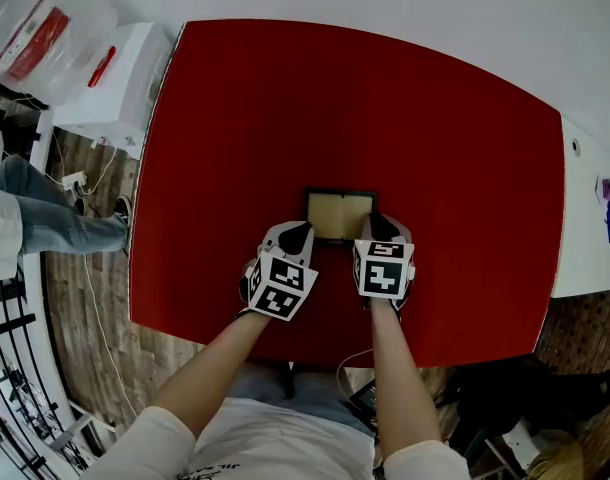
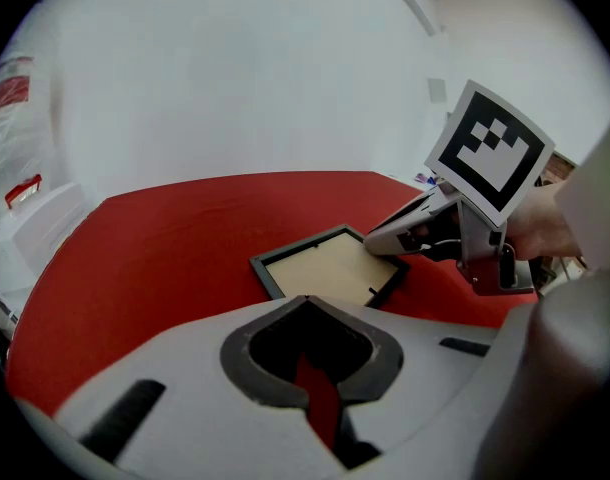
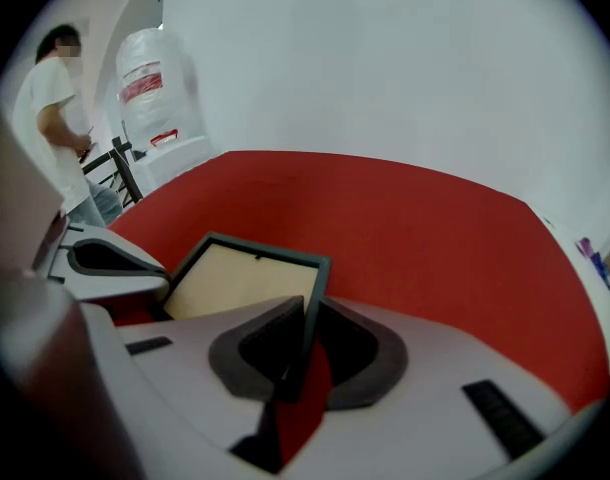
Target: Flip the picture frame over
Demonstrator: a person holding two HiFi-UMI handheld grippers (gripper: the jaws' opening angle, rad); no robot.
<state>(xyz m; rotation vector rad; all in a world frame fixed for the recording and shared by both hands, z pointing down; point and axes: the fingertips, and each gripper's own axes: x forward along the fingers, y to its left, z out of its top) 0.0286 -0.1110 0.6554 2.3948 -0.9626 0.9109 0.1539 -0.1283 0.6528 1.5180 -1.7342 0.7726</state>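
Frame (image 3: pixel 247 278) edge between right tongs (image 3: pixel 307 313)

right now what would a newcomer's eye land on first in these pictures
The big red table fills the head view, with a small dark picture frame on it, tan side up, toward the person's side. The right hand-held gripper is clamped on the frame's right edge, while the left hand-held gripper sits shut by its near left corner.

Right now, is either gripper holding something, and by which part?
The right gripper is shut on the picture frame, by its right edge. The left gripper holds nothing.
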